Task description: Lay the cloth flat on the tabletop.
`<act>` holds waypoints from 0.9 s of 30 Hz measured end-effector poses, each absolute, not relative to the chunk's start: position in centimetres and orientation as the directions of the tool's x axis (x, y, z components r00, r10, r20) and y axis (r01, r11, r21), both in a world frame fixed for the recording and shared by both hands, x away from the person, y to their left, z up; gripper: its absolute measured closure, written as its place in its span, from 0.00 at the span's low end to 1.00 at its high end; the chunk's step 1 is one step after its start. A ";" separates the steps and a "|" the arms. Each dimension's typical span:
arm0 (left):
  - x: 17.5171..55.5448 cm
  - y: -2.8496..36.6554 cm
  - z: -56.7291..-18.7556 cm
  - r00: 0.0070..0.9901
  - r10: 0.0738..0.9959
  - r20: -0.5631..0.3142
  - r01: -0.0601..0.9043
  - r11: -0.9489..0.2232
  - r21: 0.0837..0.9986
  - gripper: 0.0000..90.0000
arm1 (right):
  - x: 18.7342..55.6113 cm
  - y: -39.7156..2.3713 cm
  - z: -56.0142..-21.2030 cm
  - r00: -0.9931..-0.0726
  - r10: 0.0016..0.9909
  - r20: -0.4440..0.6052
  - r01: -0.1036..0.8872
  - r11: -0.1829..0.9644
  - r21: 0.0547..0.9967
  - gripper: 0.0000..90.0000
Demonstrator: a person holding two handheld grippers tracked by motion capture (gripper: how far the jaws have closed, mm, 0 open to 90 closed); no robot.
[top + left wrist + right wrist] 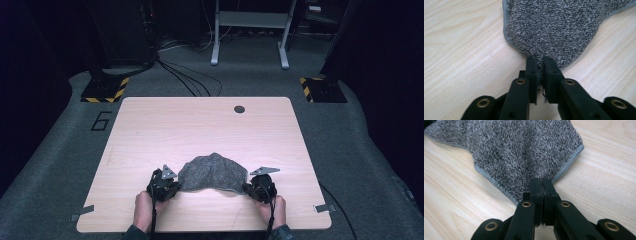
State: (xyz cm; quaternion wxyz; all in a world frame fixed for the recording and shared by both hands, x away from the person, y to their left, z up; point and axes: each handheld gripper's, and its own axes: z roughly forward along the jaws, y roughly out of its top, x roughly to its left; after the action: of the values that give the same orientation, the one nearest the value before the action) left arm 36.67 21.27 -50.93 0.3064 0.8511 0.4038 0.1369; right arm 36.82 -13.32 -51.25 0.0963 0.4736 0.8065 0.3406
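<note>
A grey speckled towel [214, 172] lies bunched near the front middle of the light wooden table [200, 125]. My left gripper [176, 186] is shut on the towel's near left corner, and my right gripper [247, 188] is shut on its near right corner. In the left gripper view the black jaws [540, 64] pinch a fold of the towel [554, 27] between them. In the right gripper view the jaws [541, 185] are pressed together on the hemmed corner of the towel [524, 150]. A hand holds each gripper from the table's front edge.
A round cable hole [239, 109] sits near the table's far edge. Beyond the table, black cables [190, 80] run across the grey floor, with a white frame [250, 30] and two stand bases with yellow-black tape [105, 90] further back.
</note>
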 end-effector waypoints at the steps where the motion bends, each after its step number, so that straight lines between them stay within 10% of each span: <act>1: 36.7 21.3 -50.9 0.635 0.772 -0.021 0.606 -0.482 0.633 0.94 | 36.8 -13.4 -51.3 -0.532 0.828 0.178 0.703 0.314 0.638 1.00; 19: 36.3 22.4 -49.8 0.632 0.770 -0.089 0.612 -0.425 0.667 0.98 | 35.5 -14.7 -47.9 -0.545 0.826 0.145 0.645 0.302 0.701 1.00; 27: 44.3 23.0 -46.1 0.612 0.786 -0.089 0.603 -0.391 0.695 0.98 | 43.5 -14.6 -44.2 -0.556 0.829 0.058 0.593 0.346 0.727 1.00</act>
State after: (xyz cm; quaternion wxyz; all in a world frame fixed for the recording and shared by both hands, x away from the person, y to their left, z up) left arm 44.28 23.04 -46.08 0.3565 0.8240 0.4214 0.1281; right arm 43.49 -14.61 -44.23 0.1629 0.4424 0.8041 0.3622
